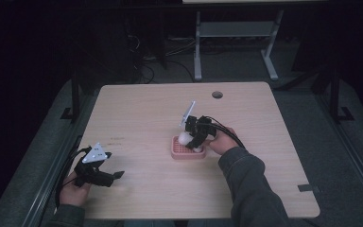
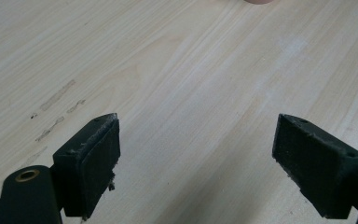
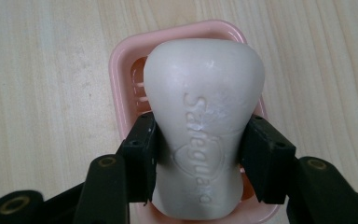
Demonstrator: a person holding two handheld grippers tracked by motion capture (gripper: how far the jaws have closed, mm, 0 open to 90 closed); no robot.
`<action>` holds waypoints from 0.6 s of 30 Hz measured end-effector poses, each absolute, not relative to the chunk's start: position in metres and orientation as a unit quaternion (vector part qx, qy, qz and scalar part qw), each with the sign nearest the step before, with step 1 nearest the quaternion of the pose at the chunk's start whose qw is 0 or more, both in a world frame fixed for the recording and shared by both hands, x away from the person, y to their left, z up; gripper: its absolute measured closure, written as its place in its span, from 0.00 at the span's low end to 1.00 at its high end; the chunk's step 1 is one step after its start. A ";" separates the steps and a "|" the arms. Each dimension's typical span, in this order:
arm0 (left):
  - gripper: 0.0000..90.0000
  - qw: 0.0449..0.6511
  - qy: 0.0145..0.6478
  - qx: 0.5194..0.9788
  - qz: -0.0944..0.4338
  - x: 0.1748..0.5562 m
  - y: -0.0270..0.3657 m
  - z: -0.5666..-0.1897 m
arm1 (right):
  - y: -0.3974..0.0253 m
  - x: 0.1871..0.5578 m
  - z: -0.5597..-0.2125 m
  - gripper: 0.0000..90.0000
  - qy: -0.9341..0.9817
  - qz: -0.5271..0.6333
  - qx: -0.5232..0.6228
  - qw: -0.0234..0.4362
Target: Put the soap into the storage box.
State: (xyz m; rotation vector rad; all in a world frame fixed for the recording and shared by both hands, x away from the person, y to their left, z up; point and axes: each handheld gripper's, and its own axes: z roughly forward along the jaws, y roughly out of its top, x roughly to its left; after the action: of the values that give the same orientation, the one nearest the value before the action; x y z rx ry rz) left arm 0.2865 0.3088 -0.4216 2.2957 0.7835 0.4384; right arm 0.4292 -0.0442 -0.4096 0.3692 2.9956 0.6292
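Soap gripped at its waist, poised over its dish

The right gripper's (image 3: 198, 161) black padded fingers (image 3: 140, 158) are closed on the narrow middle of a pale, waisted bar of soap (image 3: 203, 102) with "Safeguard" embossed on it; pinching at the waist probably lets the wider ends keep the slick bar from slipping out. The soap sits over a pink plastic soap dish with a slotted floor (image 3: 121, 65), its length running along the dish; I cannot tell whether it touches the floor or hangs just above. In the high view the dish (image 1: 187, 153) lies near the middle of the light wooden table (image 1: 142, 109), the right gripper tilted steeply down onto it. The left gripper (image 2: 196, 154), well apart near the table's left front edge (image 1: 99, 171), has its fingers spread wide and grasping nothing, seemingly parked clear of the work.
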 end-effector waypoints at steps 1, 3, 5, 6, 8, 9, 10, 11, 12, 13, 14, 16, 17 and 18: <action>0.17 0.332 0.299 0.879 0.168 0.287 0.309 -0.422 | -0.044 0.429 -0.410 0.55 0.971 0.205 0.119 0.030; 0.17 0.334 0.300 0.877 0.169 0.287 0.310 -0.421 | -0.043 0.430 -0.410 0.55 0.971 0.206 0.118 0.032; 0.17 0.334 0.300 0.877 0.169 0.287 0.310 -0.421 | -0.043 0.430 -0.410 0.55 0.971 0.205 0.120 0.034; 0.17 0.334 0.300 0.877 0.169 0.287 0.310 -0.421 | -0.043 0.430 -0.410 0.55 0.971 0.205 0.120 0.034; 0.17 0.334 0.299 0.878 0.170 0.287 0.309 -0.421 | -0.042 0.430 -0.410 0.55 0.971 0.204 0.121 0.033; 0.17 0.332 0.299 0.878 0.169 0.287 0.309 -0.421 | -0.042 0.431 -0.411 0.55 0.971 0.204 0.120 0.033; 0.17 0.332 0.299 0.878 0.169 0.287 0.309 -0.421 | -0.042 0.431 -0.411 0.55 0.971 0.203 0.121 0.033; 0.17 0.332 0.299 0.878 0.169 0.287 0.309 -0.421 | -0.041 0.431 -0.412 0.55 0.971 0.203 0.120 0.032; 0.17 0.332 0.299 0.878 0.169 0.287 0.309 -0.421 | -0.041 0.431 -0.412 0.55 0.971 0.203 0.120 0.032; 0.17 0.332 0.299 0.879 0.168 0.287 0.309 -0.421 | -0.040 0.432 -0.412 0.55 0.972 0.201 0.121 0.032; 0.17 0.332 0.299 0.879 0.168 0.287 0.309 -0.421 | -0.040 0.432 -0.412 0.55 0.972 0.201 0.121 0.032; 0.17 0.334 0.299 0.878 0.169 0.287 0.310 -0.421 | -0.039 0.433 -0.413 0.55 0.972 0.200 0.117 0.031; 0.17 0.335 0.301 0.877 0.169 0.287 0.310 -0.421 | -0.039 0.433 -0.413 0.55 0.972 0.200 0.117 0.031; 0.17 0.336 0.303 0.876 0.168 0.287 0.310 -0.421 | -0.039 0.433 -0.413 0.55 0.972 0.200 0.118 0.031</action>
State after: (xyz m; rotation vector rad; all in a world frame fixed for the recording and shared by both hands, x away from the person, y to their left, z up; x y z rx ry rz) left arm 0.2867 0.3102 -0.4209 2.2845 0.7890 0.4384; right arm 0.4327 -0.0386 -0.4133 0.3633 2.9948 0.6147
